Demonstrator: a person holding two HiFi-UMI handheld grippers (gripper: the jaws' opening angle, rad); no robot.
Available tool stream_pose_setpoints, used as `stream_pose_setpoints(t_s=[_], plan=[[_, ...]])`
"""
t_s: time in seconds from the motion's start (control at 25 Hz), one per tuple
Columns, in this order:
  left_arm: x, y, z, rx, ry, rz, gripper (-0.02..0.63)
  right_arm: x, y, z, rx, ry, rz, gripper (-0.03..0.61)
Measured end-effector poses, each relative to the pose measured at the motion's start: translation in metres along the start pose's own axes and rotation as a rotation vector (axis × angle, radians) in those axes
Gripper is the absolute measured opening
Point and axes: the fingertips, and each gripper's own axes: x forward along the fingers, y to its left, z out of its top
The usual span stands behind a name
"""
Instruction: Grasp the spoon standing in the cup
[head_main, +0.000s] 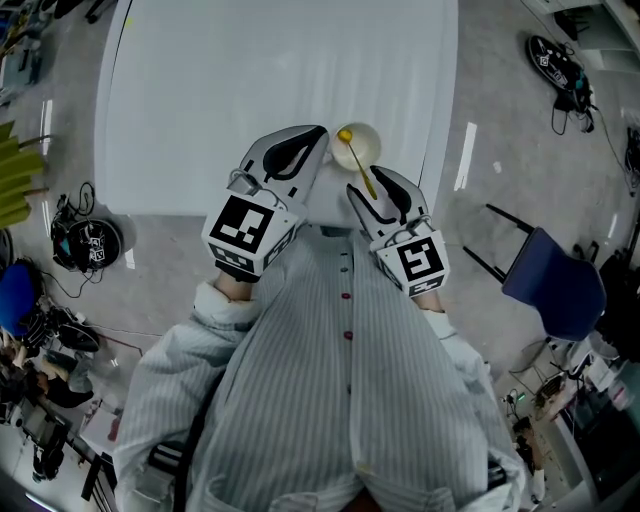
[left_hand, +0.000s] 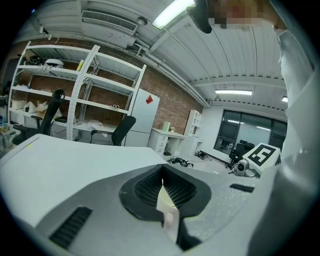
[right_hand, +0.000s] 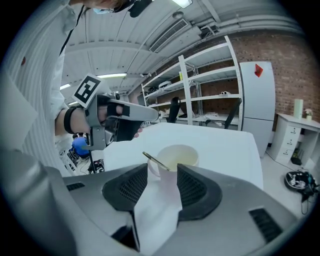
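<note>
I am looking down at one white table (head_main: 200, 100), the biggest thing here, with both of my grippers reaching over its near edge. I am counting two grippers, one cup and one spoon. The left gripper (head_main: 316, 137) is hovering left of the cup, angled slightly down, its jaws together with nothing between them. The right gripper (right_hand: 162, 167) is tilting downward toward the cup, its jaws standing wide apart and gripping nothing. The cream cup (right_hand: 177, 156) is sitting upright near the table's near edge, just ahead of that gap. The gold spoon (right_hand: 156, 161) is leaning in the cup, its handle pointing back toward the right jaws
</note>
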Motion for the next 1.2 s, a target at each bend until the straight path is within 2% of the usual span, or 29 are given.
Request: stream_pose_setpoints(t_s=[0.56, 1.2], plan=[[-0.003, 0.000, 0.000, -0.004, -0.003, -0.006, 0.011, 0.001, -0.005, 0.010, -0.065, -0.023, -0.028, 0.163], [-0.005, -0.001, -0.002, -0.011, -0.008, 0.009, 0.011, 0.001, -0.018, 0.010, -0.109, -0.016, -0.072, 0.060]])
